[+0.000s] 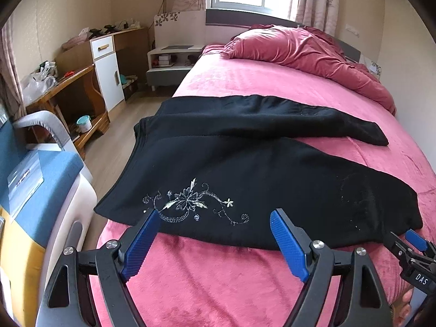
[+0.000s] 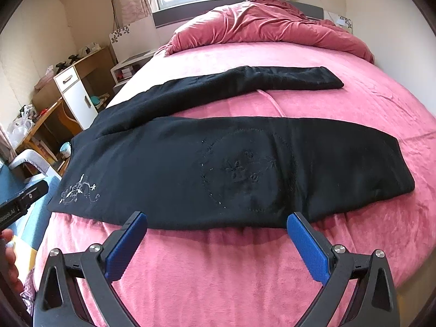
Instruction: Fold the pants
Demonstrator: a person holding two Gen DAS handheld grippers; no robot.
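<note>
Pants (image 2: pixel 218 163) flat across bed (image 2: pixel 218 272), legs apart; left gripper (image 1: pixel 215 218) and right gripper (image 2: pixel 218 220) wide at near edge.

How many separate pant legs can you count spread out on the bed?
2. The near leg lies across the bed just ahead of both open grippers; the far leg angles away toward the crumpled quilt.

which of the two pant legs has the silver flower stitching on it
The near leg, the one lying closest to both open grippers, carries the silver flower embroidery near the waistband. The far leg, angled toward the pillow end, is plain black.
</note>
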